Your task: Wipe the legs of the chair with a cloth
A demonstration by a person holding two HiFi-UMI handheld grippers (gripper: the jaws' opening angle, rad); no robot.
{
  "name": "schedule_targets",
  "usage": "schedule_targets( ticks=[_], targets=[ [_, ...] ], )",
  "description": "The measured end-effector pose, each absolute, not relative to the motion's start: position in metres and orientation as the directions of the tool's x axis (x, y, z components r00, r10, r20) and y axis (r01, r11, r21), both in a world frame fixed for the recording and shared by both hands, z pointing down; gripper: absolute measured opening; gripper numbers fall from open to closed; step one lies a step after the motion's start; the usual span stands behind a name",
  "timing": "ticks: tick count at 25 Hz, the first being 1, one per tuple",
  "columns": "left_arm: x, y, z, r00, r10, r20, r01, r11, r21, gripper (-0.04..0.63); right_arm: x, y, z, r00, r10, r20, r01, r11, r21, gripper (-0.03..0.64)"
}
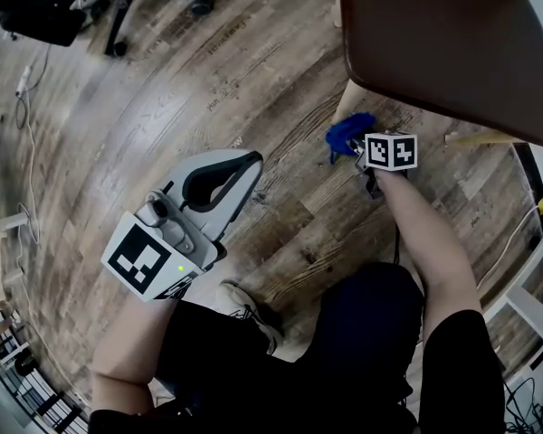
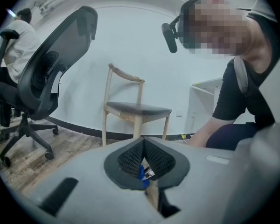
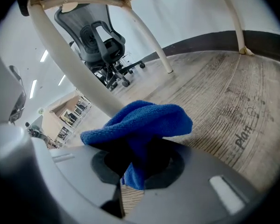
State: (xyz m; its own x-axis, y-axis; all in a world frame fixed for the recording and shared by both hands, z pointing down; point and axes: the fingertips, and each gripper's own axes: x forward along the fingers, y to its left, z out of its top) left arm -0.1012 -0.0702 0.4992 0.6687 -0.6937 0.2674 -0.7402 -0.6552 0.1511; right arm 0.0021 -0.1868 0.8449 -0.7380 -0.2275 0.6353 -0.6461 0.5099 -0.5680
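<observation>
The chair has a dark seat [image 1: 452, 43] and pale wooden legs. In the head view my right gripper [image 1: 362, 148] sits low beside the front leg [image 1: 348, 102], shut on a blue cloth [image 1: 348, 136]. Seen from the right gripper view, the cloth [image 3: 140, 122] bunches out of the right gripper [image 3: 137, 157] and lies against the slanting leg [image 3: 79, 73]. My left gripper [image 1: 252, 161] hangs over the floor left of the chair, shut, with nothing in it. The left gripper view shows the left gripper [image 2: 143, 141], and beyond it the chair [image 2: 135, 108] and a sliver of cloth [image 2: 141, 173].
A black office chair on castors [image 1: 118, 7] stands at the far left, also seen as the office chair [image 2: 42, 87]. Cables [image 1: 27, 89] run along the left floor. A white frame [image 1: 525, 306] stands at the right. My shoe [image 1: 249, 310] is on the wooden floor.
</observation>
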Motion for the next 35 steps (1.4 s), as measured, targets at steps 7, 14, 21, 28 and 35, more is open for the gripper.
schedule_targets(
  ticks=[7, 14, 21, 28, 35],
  targets=[
    [-0.093, -0.073, 0.491, 0.687, -0.691, 0.224, -0.723, -0.681, 0.117, 0.0, -0.01, -0.179, 0.777, -0.805, -0.272, 0.526, -0.574, 0.577, -0.58, 0.064],
    [-0.081, -0.075, 0.493, 0.714, -0.672, 0.198, -0.698, -0.704, 0.13, 0.0, -0.021, -0.171, 0.686, -0.856, -0.344, 0.385, -0.516, 0.614, -0.598, 0.064],
    [-0.085, -0.082, 0.484, 0.709, -0.687, 0.159, -0.705, -0.694, 0.146, 0.0, -0.028, -0.166, 0.598, -0.888, -0.377, 0.265, -0.456, 0.642, -0.616, 0.064],
    [-0.091, -0.086, 0.482, 0.702, -0.7, 0.132, -0.712, -0.681, 0.172, 0.0, -0.02, -0.168, 0.525, -0.901, -0.416, 0.125, -0.396, 0.669, -0.629, 0.064],
    [-0.075, -0.086, 0.482, 0.713, -0.688, 0.137, -0.701, -0.693, 0.166, 0.0, 0.027, -0.17, 0.508, -0.872, -0.474, 0.119, -0.437, 0.647, -0.625, 0.064]
  ],
)
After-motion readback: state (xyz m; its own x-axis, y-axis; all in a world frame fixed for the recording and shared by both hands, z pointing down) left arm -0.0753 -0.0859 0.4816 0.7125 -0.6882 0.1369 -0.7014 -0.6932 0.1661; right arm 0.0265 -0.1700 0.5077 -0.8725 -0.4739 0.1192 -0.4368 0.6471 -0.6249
